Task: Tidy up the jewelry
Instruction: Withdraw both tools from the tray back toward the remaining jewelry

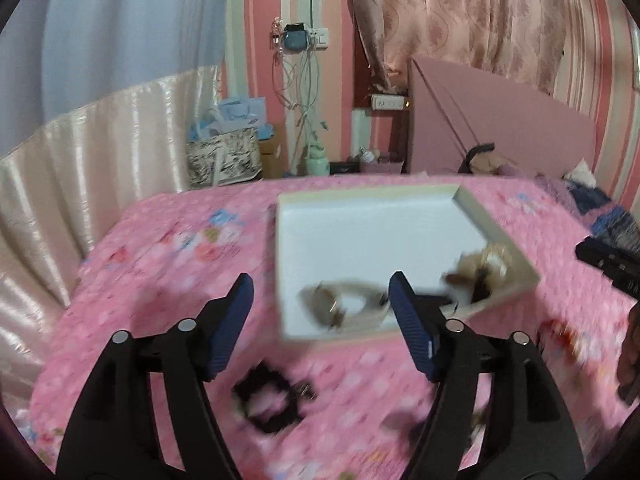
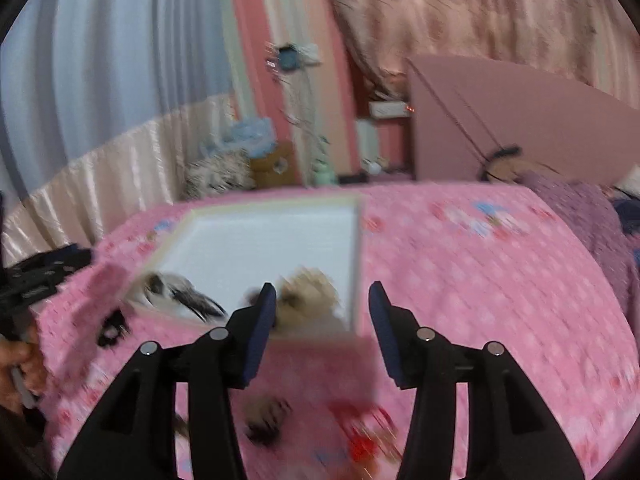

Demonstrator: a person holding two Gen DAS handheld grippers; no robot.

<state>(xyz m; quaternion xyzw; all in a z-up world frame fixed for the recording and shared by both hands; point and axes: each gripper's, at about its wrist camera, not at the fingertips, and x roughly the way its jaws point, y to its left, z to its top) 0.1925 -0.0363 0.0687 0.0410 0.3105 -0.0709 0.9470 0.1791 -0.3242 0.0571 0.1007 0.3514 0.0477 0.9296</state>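
A shallow white box (image 1: 360, 236) (image 2: 272, 240) lies on the pink bedspread (image 1: 168, 264). Inside it, near the front, are a pale looped piece (image 1: 340, 308) (image 2: 176, 288) and a beige-gold cluster (image 1: 484, 268) (image 2: 308, 288). A black ring-shaped bracelet (image 1: 268, 400) (image 2: 114, 328) lies on the bedspread in front of the box. A dark piece (image 2: 268, 420) and a red piece (image 2: 364, 432) lie nearer. My left gripper (image 1: 320, 284) hangs open above the box's front edge, holding nothing. My right gripper (image 2: 322, 294) is open and holds nothing, over the box's near right corner. Both views are blurred.
The other gripper shows at each view's edge (image 1: 608, 264) (image 2: 36, 276), with a person's hand (image 2: 16, 364) behind it. Past the bed are a satin drape (image 1: 80, 168), bags and boxes (image 1: 224, 156), a pink headboard (image 1: 500, 120) and curtains. Clothes (image 1: 600, 208) lie at the right.
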